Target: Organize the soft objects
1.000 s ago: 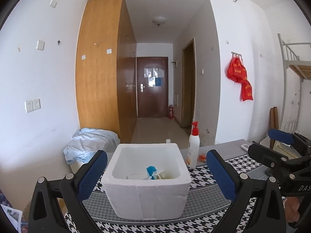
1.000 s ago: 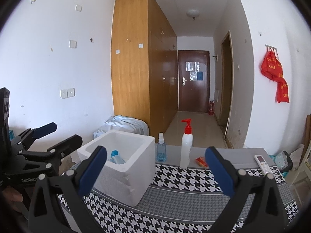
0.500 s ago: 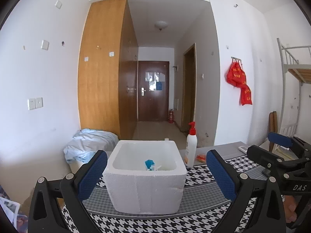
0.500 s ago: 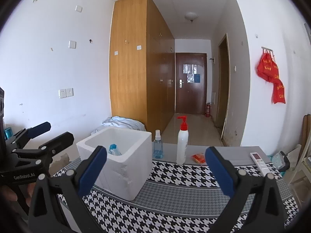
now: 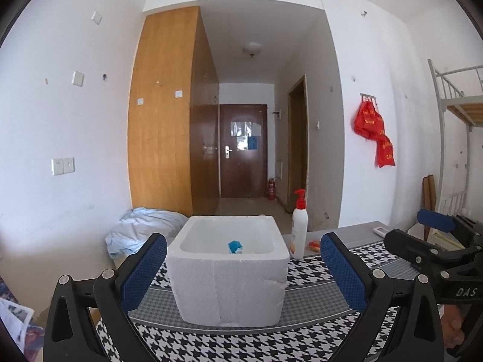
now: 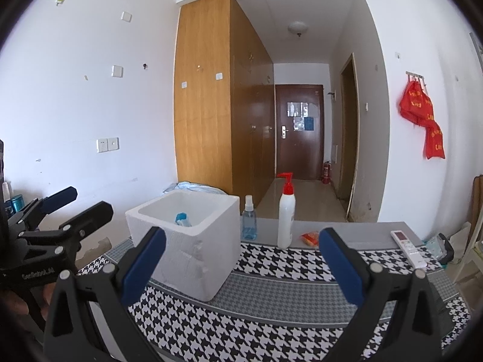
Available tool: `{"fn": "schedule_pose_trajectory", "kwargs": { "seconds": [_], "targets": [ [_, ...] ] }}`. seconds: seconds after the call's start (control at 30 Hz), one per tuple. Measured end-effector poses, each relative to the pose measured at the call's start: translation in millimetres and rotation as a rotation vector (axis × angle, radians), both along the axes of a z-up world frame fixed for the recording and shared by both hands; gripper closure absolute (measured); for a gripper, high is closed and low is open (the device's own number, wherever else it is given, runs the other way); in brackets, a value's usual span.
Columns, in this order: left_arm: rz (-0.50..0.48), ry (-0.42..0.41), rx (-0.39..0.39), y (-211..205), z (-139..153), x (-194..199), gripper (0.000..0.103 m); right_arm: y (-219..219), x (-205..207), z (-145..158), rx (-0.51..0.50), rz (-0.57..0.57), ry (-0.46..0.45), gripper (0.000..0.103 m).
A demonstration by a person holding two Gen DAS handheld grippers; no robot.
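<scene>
Here both grippers were held level above the near edge of the counter (image 6: 271, 289), which was covered with a houndstooth cloth. The left gripper (image 5: 243, 274) had its fingers spread wide and empty, framing the white foam box (image 5: 229, 283); the right gripper (image 6: 241, 267) likewise had its fingers spread wide with nothing between them.

The only candidate soft object in view was a small blue-and-white item (image 5: 235, 246) lying inside the foam box, near its far wall. It would probably handle as light and yielding, so a gentle pinch across its middle from above should suffice. The box itself looked light and crumbly, with dents on one side, and might shift or chip if a finger pressed on its rim.

Much remained uncertain. Only the top of the blue-and-white item cleared the rim in either view, so its shape, material and anything under it could not be made out, nor could the floor of the box. A small orange packet (image 6: 311, 237) lay on the grey strip just beside the pump bottle (image 6: 286, 211); whether it was soft could not be told. A spray bottle (image 6: 249, 217) stood near the box, hidden behind it in the left wrist view. A remote control (image 6: 408, 249) lay well apart to the right.
</scene>
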State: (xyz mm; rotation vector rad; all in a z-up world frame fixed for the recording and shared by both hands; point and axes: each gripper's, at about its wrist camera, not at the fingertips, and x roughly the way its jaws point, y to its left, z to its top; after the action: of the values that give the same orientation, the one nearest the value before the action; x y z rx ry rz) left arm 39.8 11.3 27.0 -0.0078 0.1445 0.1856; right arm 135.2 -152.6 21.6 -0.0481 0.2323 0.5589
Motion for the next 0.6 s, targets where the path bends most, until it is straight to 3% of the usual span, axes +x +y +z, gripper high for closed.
{"fn": "schedule_pose_trajectory", "kwargs": {
  "seconds": [0.6],
  "targets": [
    [0.052,0.01,-0.012,2,-20,-12,0.001,-5,-22,-20,-0.001,0.011,-0.023,0.001]
  ]
}}
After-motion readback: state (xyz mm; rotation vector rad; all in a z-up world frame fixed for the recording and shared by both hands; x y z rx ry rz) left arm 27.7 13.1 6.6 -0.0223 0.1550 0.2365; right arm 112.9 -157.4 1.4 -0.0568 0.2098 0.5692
